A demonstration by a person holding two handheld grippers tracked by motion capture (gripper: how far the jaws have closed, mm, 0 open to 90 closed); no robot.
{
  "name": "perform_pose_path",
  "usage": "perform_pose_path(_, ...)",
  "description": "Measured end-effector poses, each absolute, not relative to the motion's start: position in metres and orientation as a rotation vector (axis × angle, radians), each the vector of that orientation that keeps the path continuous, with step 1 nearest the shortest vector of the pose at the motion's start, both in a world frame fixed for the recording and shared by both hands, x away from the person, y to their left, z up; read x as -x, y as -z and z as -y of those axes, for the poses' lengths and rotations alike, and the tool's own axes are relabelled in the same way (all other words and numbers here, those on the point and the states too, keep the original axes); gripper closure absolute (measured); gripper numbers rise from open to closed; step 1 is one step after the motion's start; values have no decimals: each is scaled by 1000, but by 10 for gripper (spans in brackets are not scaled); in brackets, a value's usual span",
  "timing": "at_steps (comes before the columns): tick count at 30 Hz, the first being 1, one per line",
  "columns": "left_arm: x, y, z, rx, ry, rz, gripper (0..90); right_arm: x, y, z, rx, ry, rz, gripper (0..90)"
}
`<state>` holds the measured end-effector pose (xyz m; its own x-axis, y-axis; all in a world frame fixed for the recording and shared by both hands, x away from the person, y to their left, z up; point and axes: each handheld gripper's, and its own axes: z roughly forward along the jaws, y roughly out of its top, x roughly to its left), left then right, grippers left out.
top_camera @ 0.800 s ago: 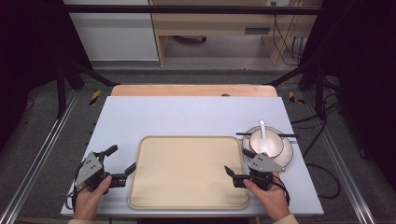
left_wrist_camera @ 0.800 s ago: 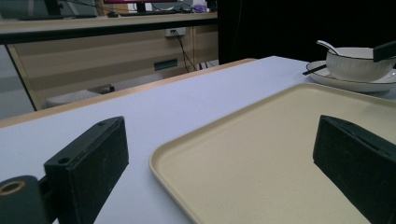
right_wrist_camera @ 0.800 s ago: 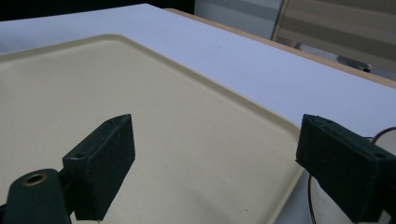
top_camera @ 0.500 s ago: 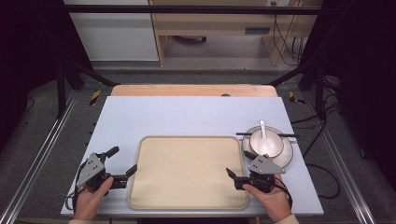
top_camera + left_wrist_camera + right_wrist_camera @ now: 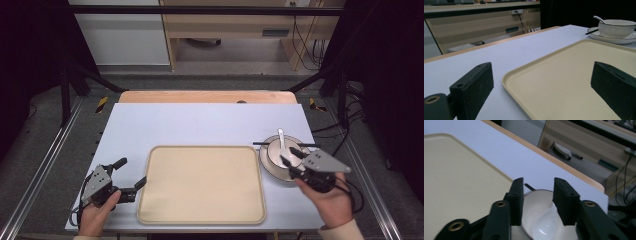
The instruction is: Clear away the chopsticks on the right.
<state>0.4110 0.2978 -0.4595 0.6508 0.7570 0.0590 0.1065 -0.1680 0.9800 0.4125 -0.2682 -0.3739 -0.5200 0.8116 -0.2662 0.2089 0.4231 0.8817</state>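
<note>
At the near left corner of the pale tabletop [image 5: 200, 120], the left hand-held gripper [image 5: 131, 175] lies low in the person's left hand [image 5: 97, 212], its jaws spread wide apart with nothing between them. In the left gripper view one jaw stands over the bare tabletop and the other over the tray, so they straddle the tray's left rim without touching it.

The beige tray [image 5: 202, 184] lies flat in the middle of the near half of the tabletop, bare, with rounded corners and a low raised rim.

Just beside the tray's right edge sits a white plate [image 5: 266, 161] with a white bowl [image 5: 278, 150] on it. A white spoon [image 5: 281, 138] rests in the bowl, and black chopsticks [image 5: 261, 143] lie across the plate's far side.

The right hand-held gripper [image 5: 291, 156], held in the right hand [image 5: 330, 202], hovers over the near right part of the bowl. Its jaws are partly apart and clamp nothing; the right gripper view shows the bowl's pale inside just below and between them.
</note>
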Motion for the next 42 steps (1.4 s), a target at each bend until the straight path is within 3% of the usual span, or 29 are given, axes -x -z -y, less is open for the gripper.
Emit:
perform_pose_path(6, -412, 461, -295, -1664, -663, -718, 45, -459, 387, 333, -1070, -997, -1903, 801)
perform_pose_path(14, -413, 461, -296, -1664, -665, -721, 46, -505, 395, 361, -1225, -949, -1926, 836)
perform_pose_path(21, -414, 462, -295, -1666, -661, -723, 47, -543, 429, 377, -1391, -894, -1908, 853)
perform_pose_path(28, -414, 463, -297, -1665, -661, -730, 49, -558, 448, 379, -1425, -771, -1975, 898)
perform_pose_path(42, -415, 465, -296, -1676, -654, -736, 60, -553, 456, 380, -1429, -757, -2000, 900)
